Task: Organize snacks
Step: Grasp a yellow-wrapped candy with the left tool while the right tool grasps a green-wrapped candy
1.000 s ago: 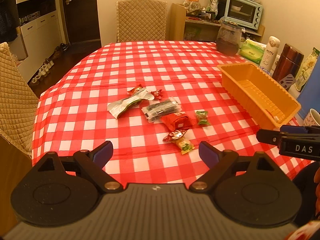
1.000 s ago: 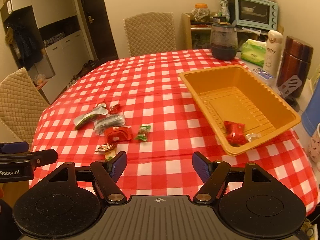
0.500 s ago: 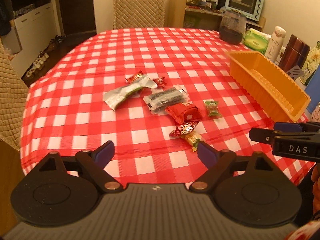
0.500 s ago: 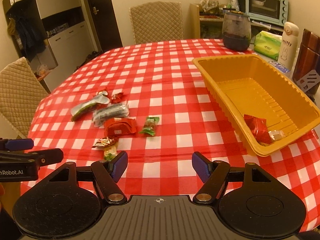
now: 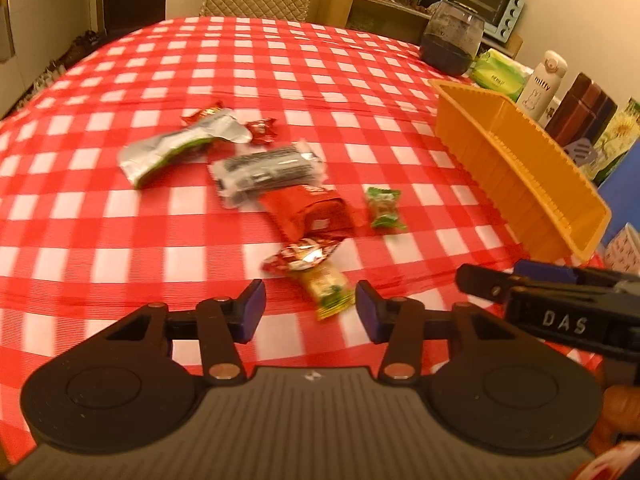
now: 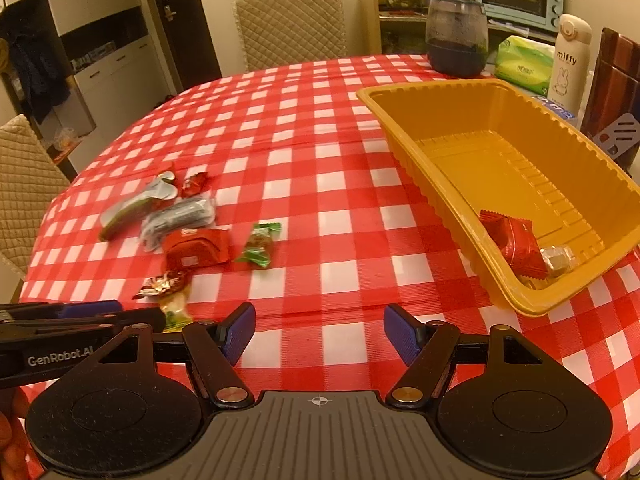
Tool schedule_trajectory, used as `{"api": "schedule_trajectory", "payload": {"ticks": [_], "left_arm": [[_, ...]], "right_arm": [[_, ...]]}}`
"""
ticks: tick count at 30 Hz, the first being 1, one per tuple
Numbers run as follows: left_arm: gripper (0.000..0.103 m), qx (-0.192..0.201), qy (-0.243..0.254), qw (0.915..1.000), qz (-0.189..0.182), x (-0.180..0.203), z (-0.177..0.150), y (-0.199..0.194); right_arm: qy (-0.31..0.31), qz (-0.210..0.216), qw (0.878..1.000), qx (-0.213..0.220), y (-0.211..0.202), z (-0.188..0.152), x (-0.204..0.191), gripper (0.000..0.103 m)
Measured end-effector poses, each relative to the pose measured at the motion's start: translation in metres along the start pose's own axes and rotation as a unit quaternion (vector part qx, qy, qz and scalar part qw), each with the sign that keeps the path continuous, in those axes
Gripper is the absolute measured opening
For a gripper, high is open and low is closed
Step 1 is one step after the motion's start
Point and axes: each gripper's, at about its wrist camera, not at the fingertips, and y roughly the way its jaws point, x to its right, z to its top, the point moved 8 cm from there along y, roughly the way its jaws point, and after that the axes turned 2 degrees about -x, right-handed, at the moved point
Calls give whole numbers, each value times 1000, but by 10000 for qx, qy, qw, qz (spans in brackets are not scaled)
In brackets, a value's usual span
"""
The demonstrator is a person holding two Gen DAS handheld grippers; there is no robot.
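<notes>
Several snacks lie on the red checked tablecloth. My left gripper (image 5: 309, 307) is open, its pads on either side of a yellow-green candy (image 5: 326, 289) without touching it. Beyond lie a red foil candy (image 5: 302, 255), a red packet (image 5: 310, 213), a green candy (image 5: 383, 208), a clear dark bar (image 5: 266, 171) and a silver-green pouch (image 5: 180, 145). The orange tray (image 6: 440, 196) holds a red packet (image 6: 516, 246) and a small wrapped sweet (image 6: 557, 258). My right gripper (image 6: 319, 330) is open and empty over the cloth, left of the tray.
A dark glass jar (image 6: 457, 36), green tissue pack (image 6: 524, 62), white miffy bottle (image 6: 571, 62) and brown flask (image 5: 580, 108) stand behind the tray. Quilted chairs (image 6: 292, 26) stand at the far side and left. The table's near edge is below the grippers.
My left gripper has moved forward and down to the yellow-green candy, and its jaws have narrowed. My right gripper has edged forward, staying open.
</notes>
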Motion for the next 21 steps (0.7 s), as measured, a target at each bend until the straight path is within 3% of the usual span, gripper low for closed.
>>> {"api": "schedule_trajectory", "payload": {"ticks": [6,13,21], "left_arm": [[35,-5,-53,10000,-8,8,1,15],[20,40,201,9993,303,7,3,23],[19,-34,425,9979,480,-10,-4,6]], "right_arm": [[72,-19,10000,-14,6,1,6,72],[93,11,9999,-52,12,-1,6,72],[-16,157,9999,-14,19,5,-4,72]]}}
